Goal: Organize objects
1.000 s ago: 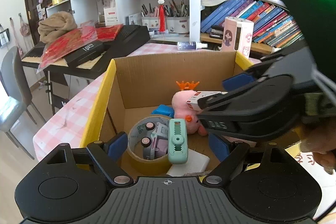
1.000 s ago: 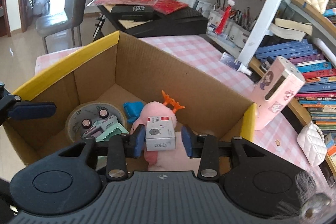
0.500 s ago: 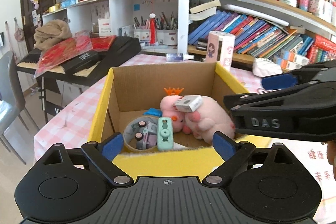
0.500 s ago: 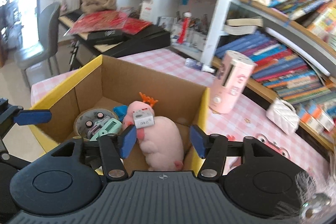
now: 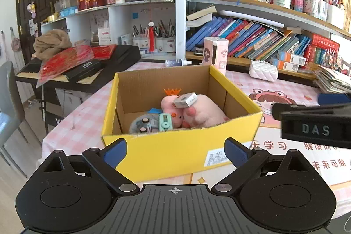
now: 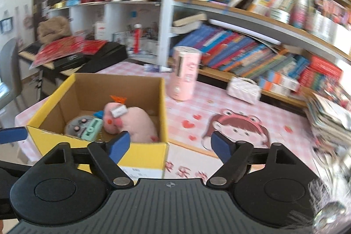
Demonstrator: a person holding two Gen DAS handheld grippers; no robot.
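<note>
A yellow cardboard box (image 5: 175, 152) (image 6: 142, 155) stands on the pink checked table. Inside lie a pink plush pig (image 5: 201, 111) (image 6: 136, 120), a small grey-white carton (image 5: 185, 99) (image 6: 118, 111) resting on the pig, a tape roll (image 5: 140, 122) (image 6: 75, 124) and a mint green stapler (image 5: 165, 122) (image 6: 92, 127). My left gripper (image 5: 175, 151) is held in front of the box, its jaws opening wide with nothing between them. My right gripper (image 6: 171, 144) is at the box's near right corner, its jaws opening and empty. The right gripper's black body (image 5: 313, 124) shows at the right of the left wrist view.
A pink cylinder container (image 5: 215, 54) (image 6: 185, 74) and a white quilted pouch (image 5: 263, 70) (image 6: 243, 89) stand behind the box. Bookshelves (image 5: 263, 36) line the back. A keyboard (image 5: 87, 67) with red bags is at the left, a grey chair (image 5: 8, 98) beside it. A stack of booklets (image 6: 329, 111) lies at the right.
My right gripper let go of the small carton, which now lies on the plush pig, and its jaws spread apart. Both grippers drew back out of the box; the left opened a little wider.
</note>
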